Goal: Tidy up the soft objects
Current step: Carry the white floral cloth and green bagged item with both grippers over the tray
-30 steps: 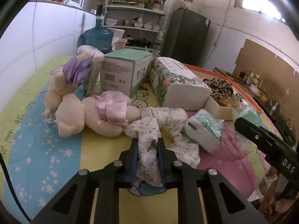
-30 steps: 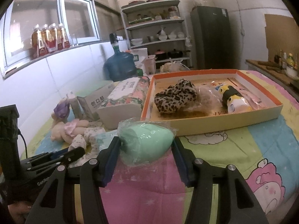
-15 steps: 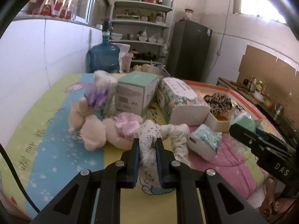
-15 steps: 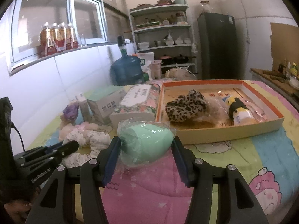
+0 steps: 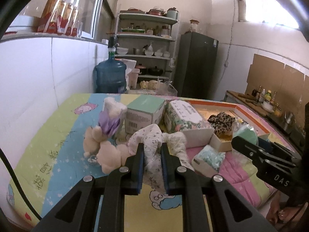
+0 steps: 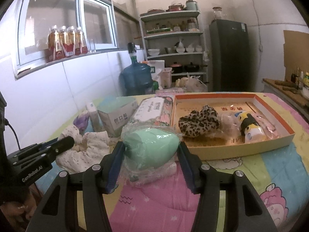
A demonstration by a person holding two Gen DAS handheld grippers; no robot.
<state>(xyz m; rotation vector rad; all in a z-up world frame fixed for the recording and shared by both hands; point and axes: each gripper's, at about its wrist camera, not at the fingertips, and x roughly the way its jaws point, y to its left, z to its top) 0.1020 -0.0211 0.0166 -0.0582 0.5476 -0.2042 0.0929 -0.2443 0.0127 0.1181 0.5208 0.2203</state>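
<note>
Two grippers each hold one soft thing. The left gripper (image 5: pixel 152 155) pinches the flowery cloth (image 5: pixel 154 141) tight, lifted above the blanket (image 5: pixel 58 145). The right gripper (image 6: pixel 150 154) squeezes the green egg-shaped sponge (image 6: pixel 152 147) (wrapped in plastic) near the orange tray's (image 6: pixel 241 150) front edge.

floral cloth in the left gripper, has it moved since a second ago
Yes. The floral cloth, pinched in the left gripper, has been lifted: it lay low in front of the teal box and now bunches up against that box's lower face.
</note>
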